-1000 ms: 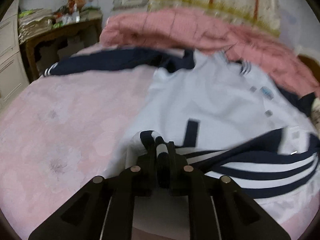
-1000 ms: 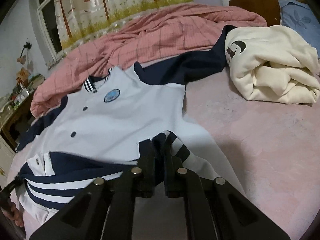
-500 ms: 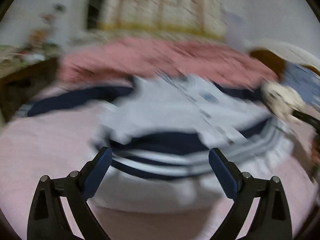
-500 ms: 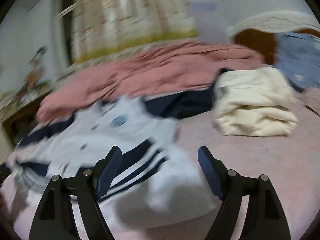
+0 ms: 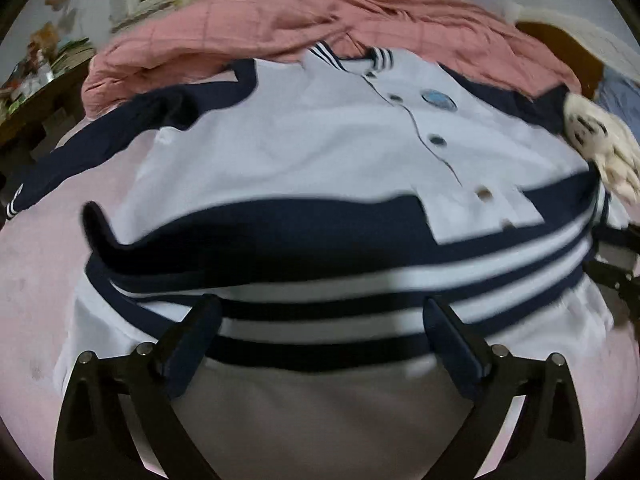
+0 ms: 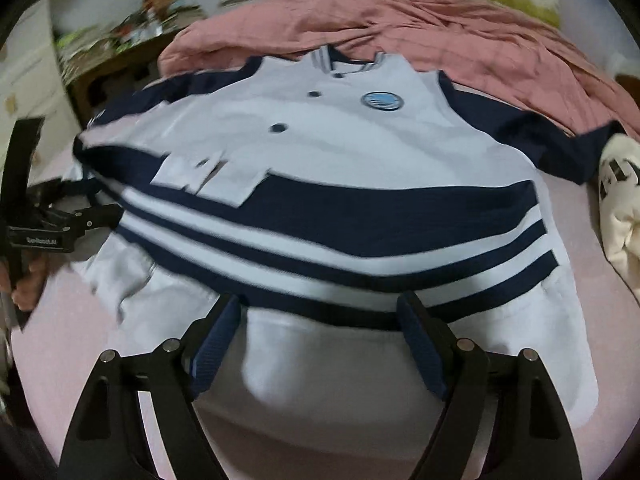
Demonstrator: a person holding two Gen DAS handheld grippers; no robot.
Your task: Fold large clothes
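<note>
A white jacket point(image 5: 320, 140) point(image 6: 340, 140) with navy sleeves lies front up on the pink bed sheet point(image 5: 32, 280). Its navy-and-white striped hem point(image 5: 280, 240) point(image 6: 360, 232) is folded up over the lower body. My left gripper point(image 5: 322, 308) hovers over the near fold edge; its jaws are opening wide and grip nothing, with cloth only beneath them. My right gripper point(image 6: 320, 300) stands open over the same edge, also holding nothing. Each gripper shows at the other view's edge: the right gripper point(image 5: 616, 256) and the left gripper point(image 6: 40, 220).
A crumpled pink quilt point(image 5: 320, 20) point(image 6: 440, 28) lies behind the jacket's collar. A folded cream garment point(image 5: 600, 148) point(image 6: 624, 220) sits at the right. A cluttered wooden desk point(image 5: 32, 92) point(image 6: 120, 52) stands beyond the bed's left side.
Both grippers were shut on the striped hem corners a second ago. They have let go, opened wide and swung back to face the folded jacket squarely.
</note>
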